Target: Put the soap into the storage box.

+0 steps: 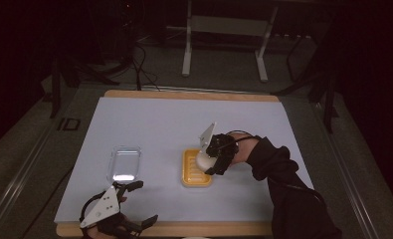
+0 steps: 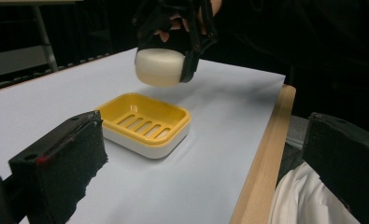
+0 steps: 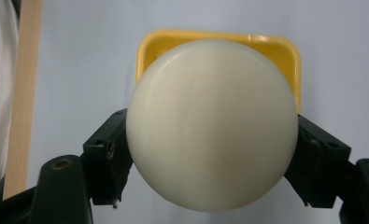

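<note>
Right gripper (image 1: 210, 160) clamped on a round cream soap bar (image 1: 204, 160), jaws pressed to opposite sides of it, bar filling the gap. Held in the air just above the yellow soap dish (image 1: 196, 175), not touching it; in the left gripper view the soap bar (image 2: 159, 66) hung clear over the far end of the dish (image 2: 145, 124). In the right gripper view the soap bar (image 3: 212, 123) covered most of the dish (image 3: 285, 51), yellow rim visible behind it along the top and right. Dish a yellow slotted tray nested in a white base, sat flat on the white tabletop (image 1: 149, 124), right of centre. Clear plastic lid (image 1: 124, 163) lay flat left of the dish, well apart from it. Left gripper (image 1: 137, 201) low at the near-left edge of the tabletop, jaws spread wide, nothing between them; same in its own view, two black padded jaws far apart with the dish seen between them. Grey three-cornered plate (image 1: 102, 207) on top of the left gripper, another plate (image 1: 207, 134) tilted up on the right gripper. Dark sleeve (image 1: 288, 194) came in from the lower right. Wooden edge strip (image 1: 194, 229) along the near side of the tabletop. No brand or embossing readable on soap or dish; dim marking resembling "ID" (image 1: 68, 123) on the dark surface left of the tabletop, too blurred to confirm. White frame legs (image 1: 224, 40) on the floor beyond.
</note>
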`<control>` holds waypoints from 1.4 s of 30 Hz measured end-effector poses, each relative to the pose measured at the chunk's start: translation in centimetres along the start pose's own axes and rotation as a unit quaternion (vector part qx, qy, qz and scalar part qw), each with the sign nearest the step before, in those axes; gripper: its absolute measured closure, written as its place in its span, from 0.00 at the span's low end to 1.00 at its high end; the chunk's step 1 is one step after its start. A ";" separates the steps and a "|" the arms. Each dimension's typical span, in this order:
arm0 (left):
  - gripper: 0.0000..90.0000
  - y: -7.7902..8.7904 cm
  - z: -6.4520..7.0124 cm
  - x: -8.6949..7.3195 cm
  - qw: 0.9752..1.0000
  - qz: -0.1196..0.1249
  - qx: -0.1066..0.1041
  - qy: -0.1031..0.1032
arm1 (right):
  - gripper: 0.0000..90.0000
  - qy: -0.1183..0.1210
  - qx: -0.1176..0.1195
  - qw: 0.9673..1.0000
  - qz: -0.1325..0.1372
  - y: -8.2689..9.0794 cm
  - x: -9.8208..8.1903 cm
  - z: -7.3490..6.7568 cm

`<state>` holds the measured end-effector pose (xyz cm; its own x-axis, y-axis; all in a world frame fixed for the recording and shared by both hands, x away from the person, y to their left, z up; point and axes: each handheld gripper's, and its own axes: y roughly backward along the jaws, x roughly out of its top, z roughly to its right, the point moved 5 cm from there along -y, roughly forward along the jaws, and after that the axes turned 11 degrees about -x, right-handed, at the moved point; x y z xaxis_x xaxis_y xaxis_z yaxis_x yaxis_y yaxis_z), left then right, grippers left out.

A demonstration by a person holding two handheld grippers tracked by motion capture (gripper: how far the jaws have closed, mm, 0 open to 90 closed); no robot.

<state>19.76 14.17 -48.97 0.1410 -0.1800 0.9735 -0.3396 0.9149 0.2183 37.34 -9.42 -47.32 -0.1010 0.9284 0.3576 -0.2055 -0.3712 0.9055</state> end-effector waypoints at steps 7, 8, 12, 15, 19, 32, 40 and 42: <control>0.00 0.0 0.0 0.0 1.000 0.000 -0.002 0.000 | 0.28 -0.016 0.003 0.999 0.045 -0.7 0.6 0.2; 0.00 0.0 0.0 0.0 1.000 -0.001 -0.002 0.001 | 0.28 -0.021 0.002 0.999 0.050 -0.8 0.6 0.4; 0.00 0.0 0.0 -0.1 1.000 -0.003 -0.003 0.001 | 0.28 -0.029 -0.003 0.998 0.051 -1.4 0.3 0.6; 0.00 -0.1 0.0 -0.1 1.000 -0.003 -0.004 0.001 | 0.28 -0.034 0.002 0.998 0.046 -2.1 0.1 0.6; 0.00 0.0 0.0 0.0 1.000 -0.002 -0.005 0.002 | 0.28 -0.035 0.004 0.999 0.034 -3.2 0.0 0.5; 0.00 -0.1 0.1 -0.1 1.000 -0.005 -0.008 0.000 | 0.28 -0.053 0.003 0.999 0.005 -6.4 -0.3 0.7; 0.00 -0.1 0.1 -0.1 1.000 -0.005 -0.010 0.000 | 0.28 -0.052 -0.003 0.998 -0.021 -7.8 -0.5 0.6; 0.00 -0.1 0.1 -0.1 1.000 -0.005 -0.010 0.000 | 0.27 -0.058 -0.002 0.998 -0.021 -7.8 -0.4 0.6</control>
<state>19.69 14.05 -49.06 0.1450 -0.1888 0.9713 -0.3194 0.9202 0.2265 39.59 -6.89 -54.43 0.0217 0.9389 0.3434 -0.2104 -0.3315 0.9197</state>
